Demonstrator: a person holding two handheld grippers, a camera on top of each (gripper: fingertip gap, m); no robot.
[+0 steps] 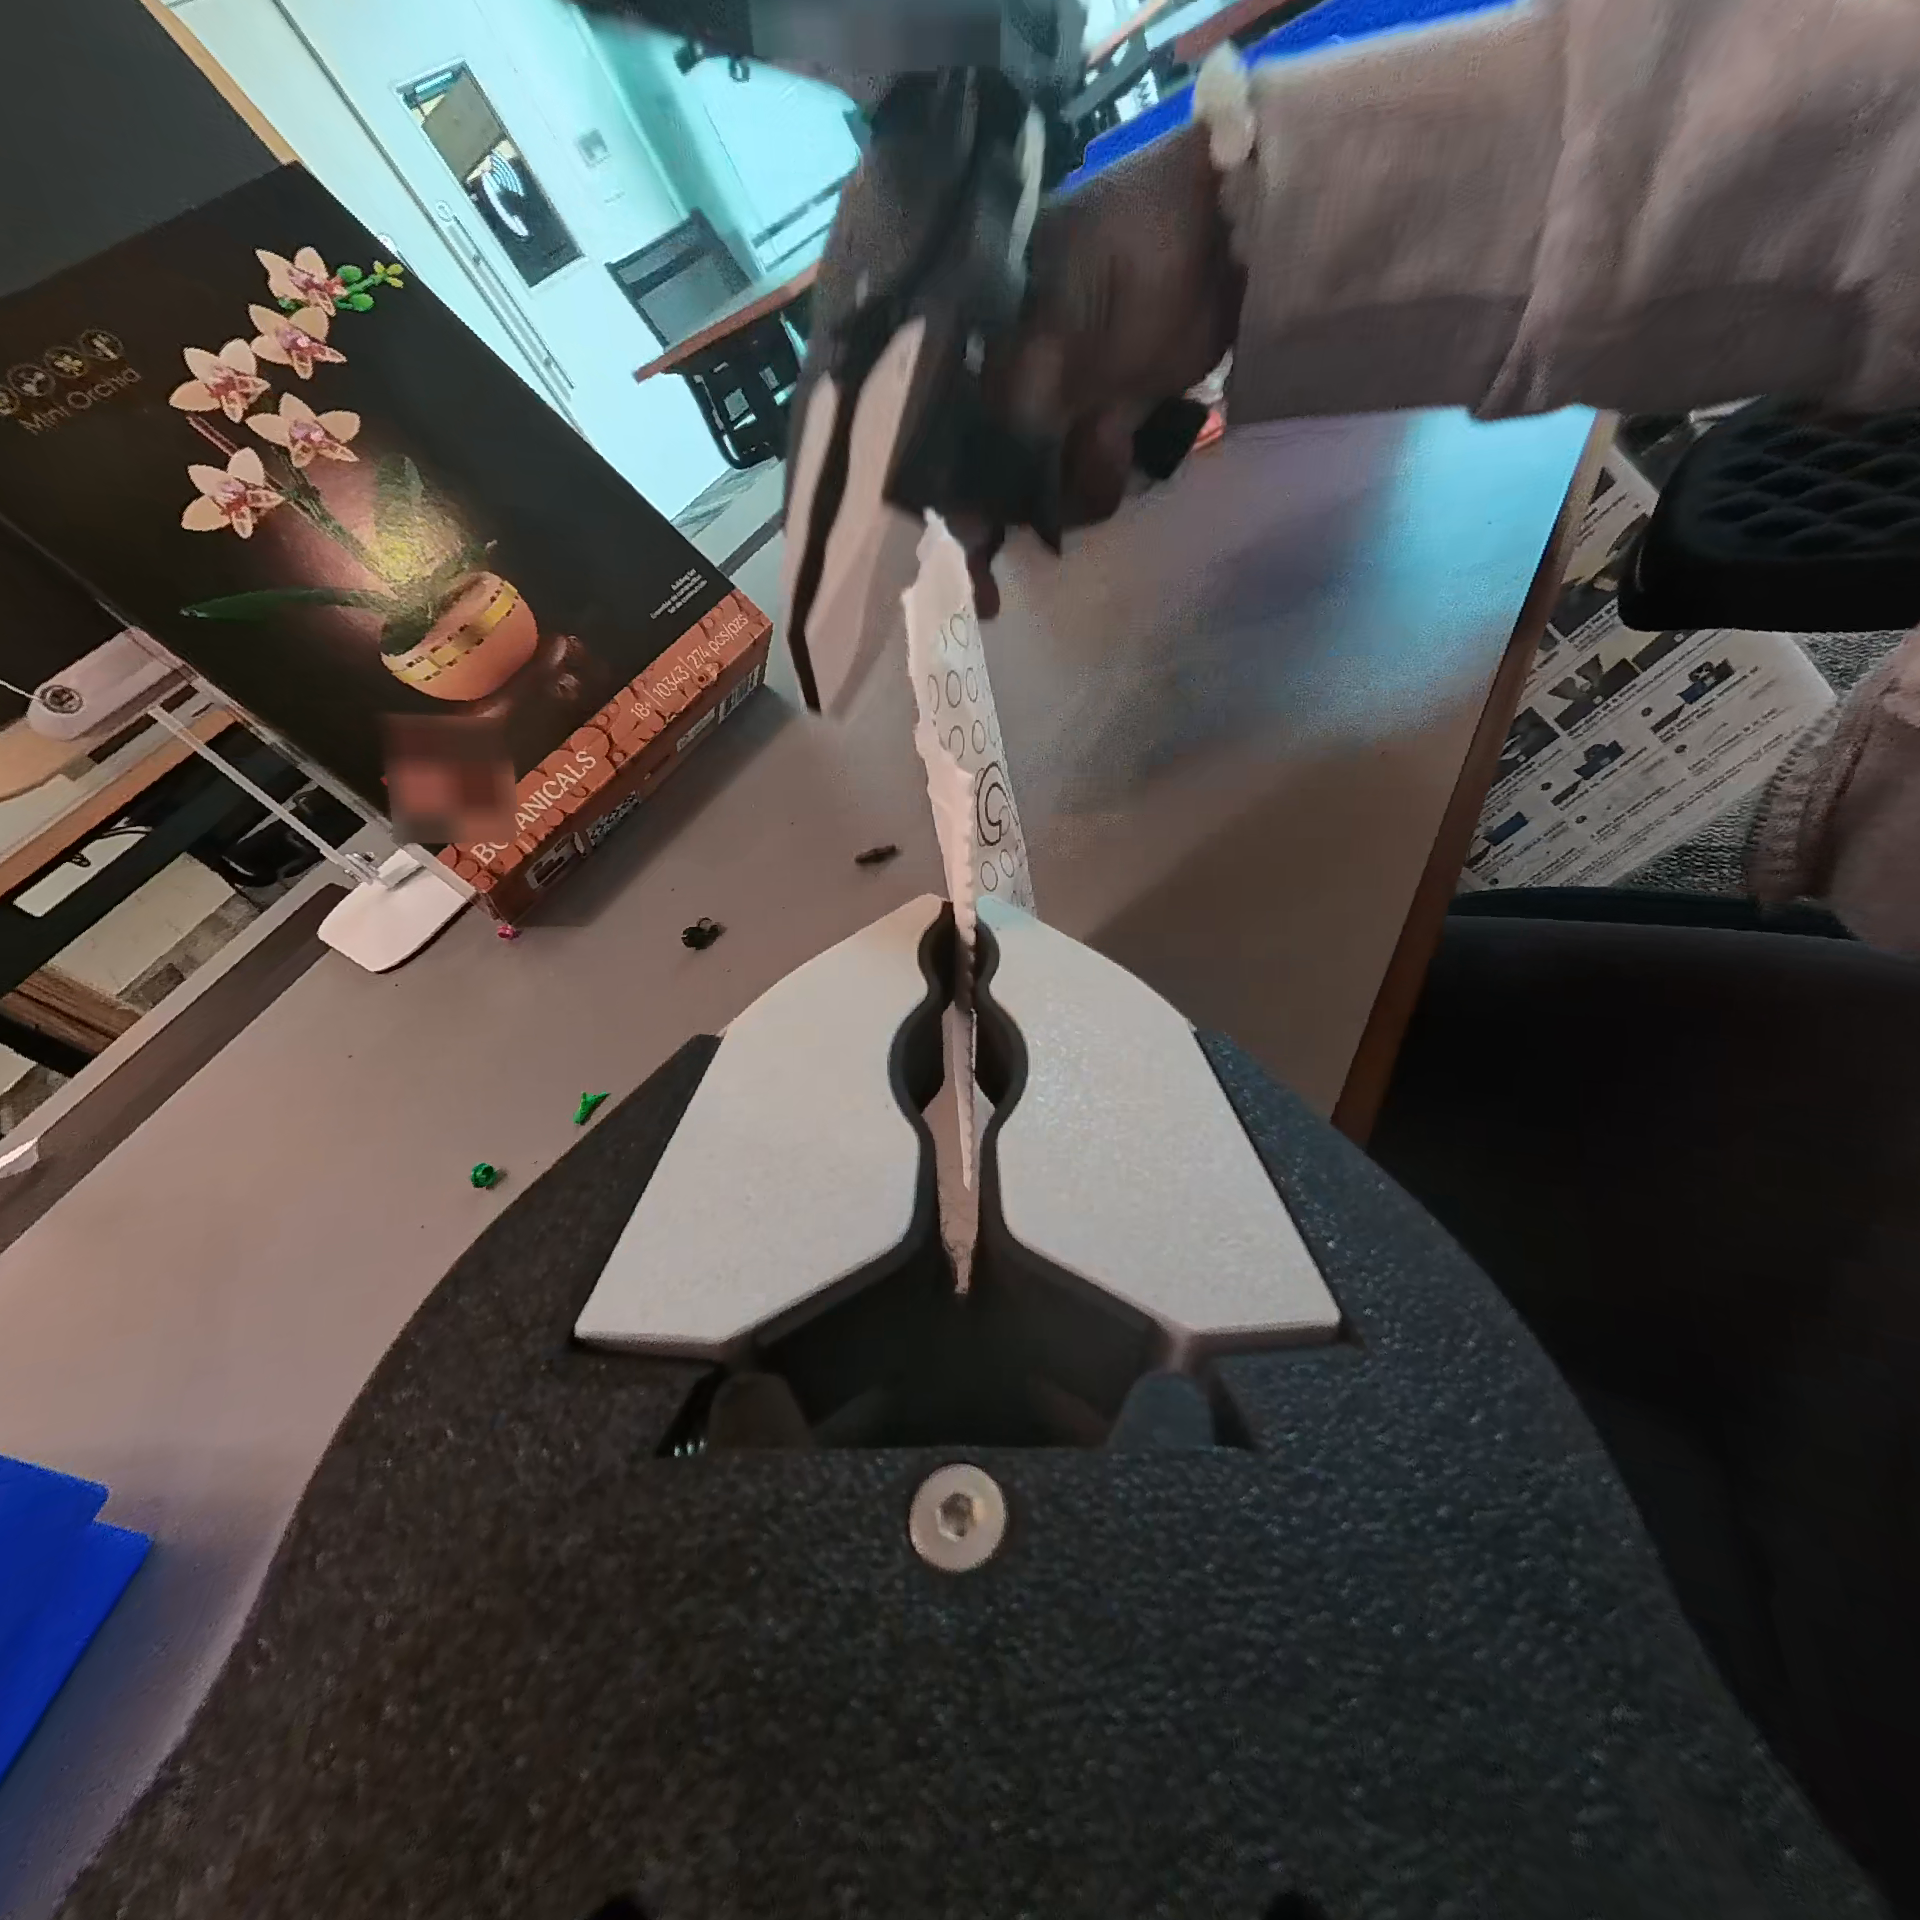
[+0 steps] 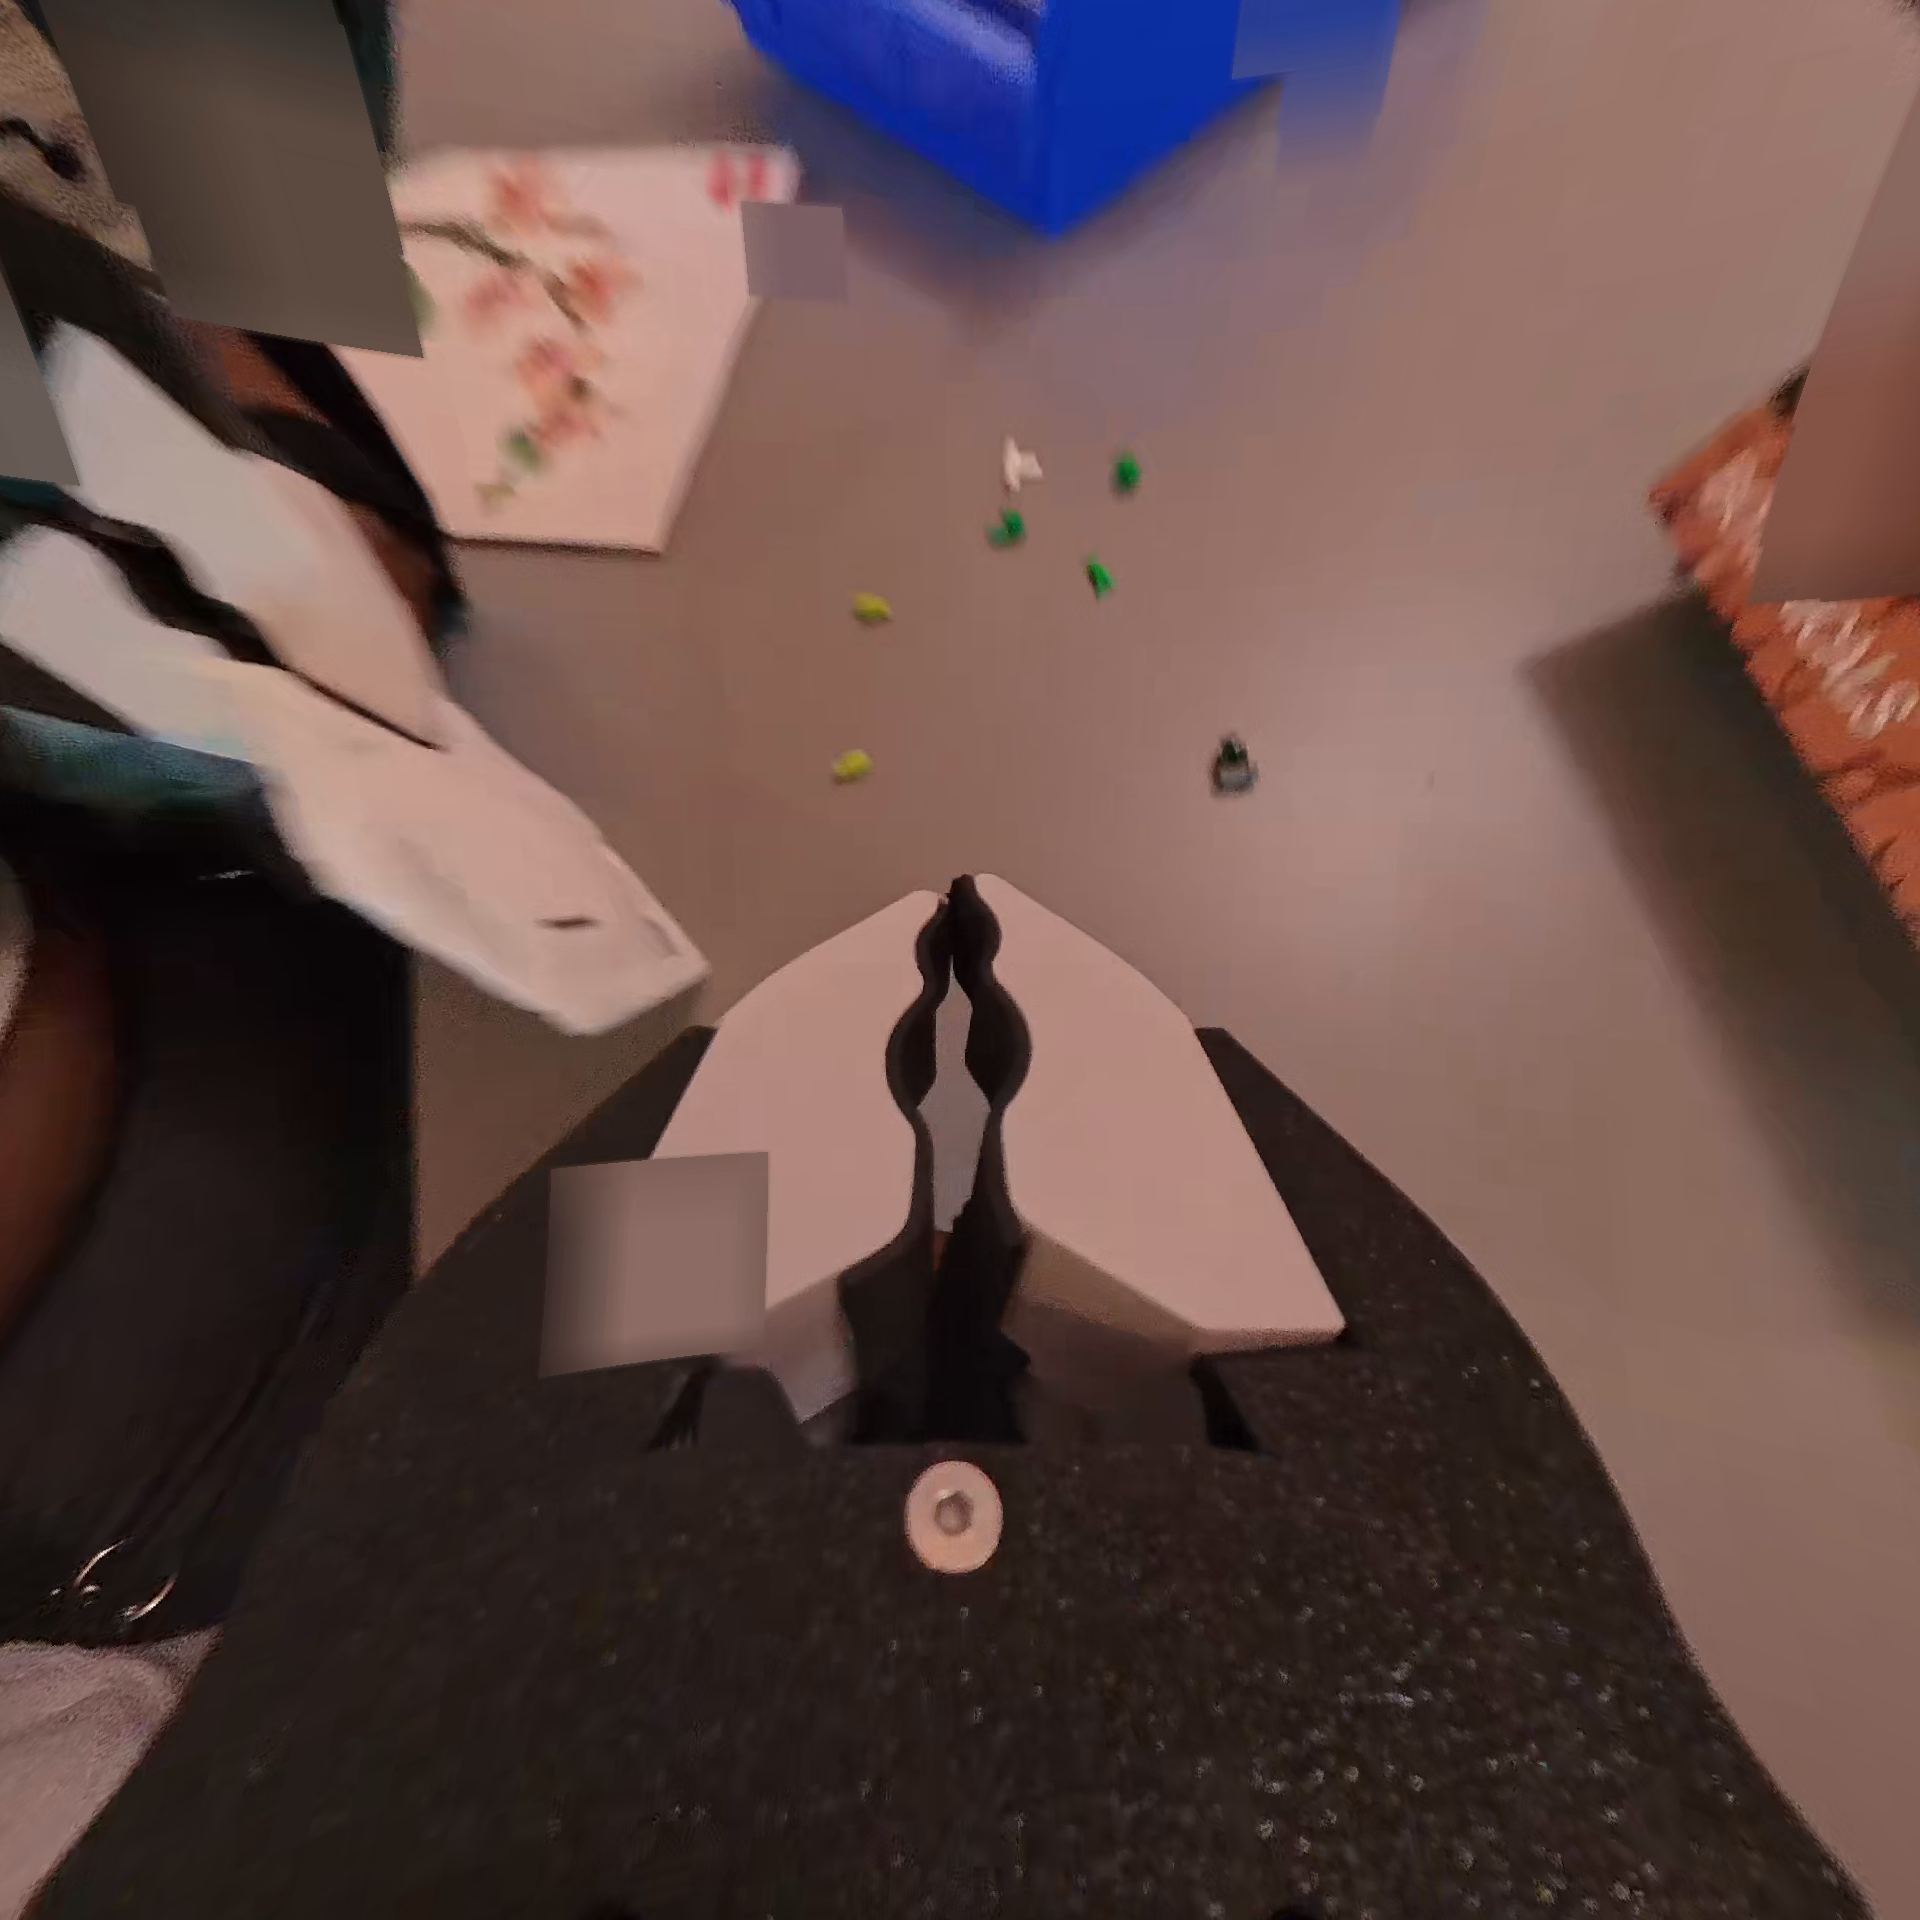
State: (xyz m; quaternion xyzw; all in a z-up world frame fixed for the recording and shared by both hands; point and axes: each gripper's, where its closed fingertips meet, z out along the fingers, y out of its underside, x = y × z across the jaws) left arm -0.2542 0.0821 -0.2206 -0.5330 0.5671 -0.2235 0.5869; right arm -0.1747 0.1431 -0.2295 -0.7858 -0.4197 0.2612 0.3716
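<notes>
The right tongs (image 2: 961, 904) hang above the grey table (image 2: 1351, 935), tips pressed together. Small green pieces (image 2: 1006, 530) lie scattered ahead, a blue box (image 2: 997, 94) beyond. At left, blurred, the left tongs (image 2: 582, 935) grip a white bag (image 2: 343, 727).

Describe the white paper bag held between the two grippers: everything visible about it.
The white paper bag is a flat, thin pouch seen nearly edge-on, with a serrated edge and printed dark circles on one face. It stretches taut in the air above the grey table. The left gripper is shut on its near end; the right gripper pinches its far end. Nothing else touches it.
</notes>
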